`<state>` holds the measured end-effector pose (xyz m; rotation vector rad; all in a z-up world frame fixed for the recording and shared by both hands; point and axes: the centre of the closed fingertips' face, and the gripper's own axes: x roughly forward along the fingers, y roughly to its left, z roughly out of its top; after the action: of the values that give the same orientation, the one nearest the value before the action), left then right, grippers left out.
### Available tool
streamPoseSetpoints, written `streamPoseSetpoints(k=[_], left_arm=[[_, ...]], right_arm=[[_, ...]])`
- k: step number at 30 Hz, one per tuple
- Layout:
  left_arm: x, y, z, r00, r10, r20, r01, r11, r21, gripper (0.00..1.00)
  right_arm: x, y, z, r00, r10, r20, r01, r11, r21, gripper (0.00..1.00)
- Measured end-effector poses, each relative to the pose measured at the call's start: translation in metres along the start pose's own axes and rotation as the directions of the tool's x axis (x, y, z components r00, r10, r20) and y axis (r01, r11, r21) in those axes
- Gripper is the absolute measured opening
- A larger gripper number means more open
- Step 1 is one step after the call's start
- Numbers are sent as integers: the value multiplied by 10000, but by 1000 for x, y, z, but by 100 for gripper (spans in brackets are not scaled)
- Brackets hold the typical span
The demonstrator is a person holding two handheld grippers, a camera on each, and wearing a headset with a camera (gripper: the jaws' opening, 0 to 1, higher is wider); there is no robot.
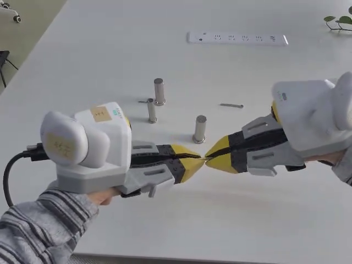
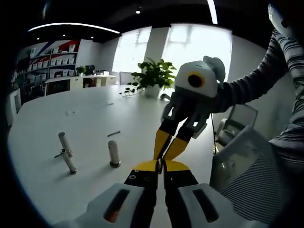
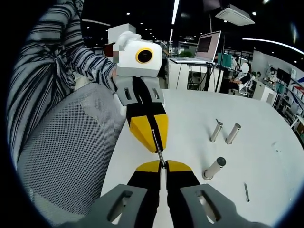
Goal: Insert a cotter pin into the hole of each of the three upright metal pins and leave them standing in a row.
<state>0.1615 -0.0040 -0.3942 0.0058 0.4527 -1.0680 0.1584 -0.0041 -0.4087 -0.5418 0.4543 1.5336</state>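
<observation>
So, left gripper [image 1: 200,160] and right gripper [image 1: 209,158] both pinch one cotter pin [image 3: 159,148], jaws shut. Metal pins [image 1: 200,128] stand at 11 o'clock.

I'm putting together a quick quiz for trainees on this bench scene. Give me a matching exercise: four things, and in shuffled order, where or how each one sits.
Things
1. power strip
2. loose cotter pin
3. nearest metal pin
4. held cotter pin

Places
A. pinched between the left hand-held gripper and right hand-held gripper
B. lying flat on the table, alone on the right
C. farthest from the person, sockets facing up
D. standing upright just beyond the two meeting tips

Pairs: 1-C, 2-B, 3-D, 4-A
</observation>
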Motion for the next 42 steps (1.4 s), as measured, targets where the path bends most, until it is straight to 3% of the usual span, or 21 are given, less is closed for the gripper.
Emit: streamPoseSetpoints(k=[8,14,16,18,20,24,28,32,42], left_arm=[[2,8,-2,9993,377,-14,-377,9993,41,4],[6,17,-4,9962,870,-26,-869,9961,137,12],[8,25,-4,9904,1381,49,-1380,9904,-55,14],[10,31,-5,9847,1737,145,-1727,9835,-533,16],[11,36,-4,9797,1978,340,-1953,9785,-660,20],[15,49,-6,9661,2561,322,-2533,9647,-726,22],[19,59,-2,9512,3033,561,-3001,9520,-599,25],[25,73,-5,9344,3539,414,-3512,9343,-607,27],[46,90,-10,9087,4166,262,-4139,9074,-729,28]], right_arm=[[0,-6,-5,9993,-182,-332,165,9985,-523,0],[-5,-20,-19,9893,-810,-1217,696,9930,-956,0],[-8,-26,-24,9834,-997,-1516,841,9908,-1061,0],[-11,-33,-30,9767,-1116,-1832,902,9885,-1210,0],[-12,-43,-38,9685,-1303,-2122,1037,9858,-1321,0],[-15,-53,-46,9594,-1492,-2392,1249,9856,-1140,0],[-18,-68,-57,9426,-1778,-2827,1511,9820,-1137,0],[-21,-77,-63,9323,-1963,-3037,1698,9791,-1118,0],[-20,-92,-68,9216,-2112,-3257,1830,9763,-1155,0]])
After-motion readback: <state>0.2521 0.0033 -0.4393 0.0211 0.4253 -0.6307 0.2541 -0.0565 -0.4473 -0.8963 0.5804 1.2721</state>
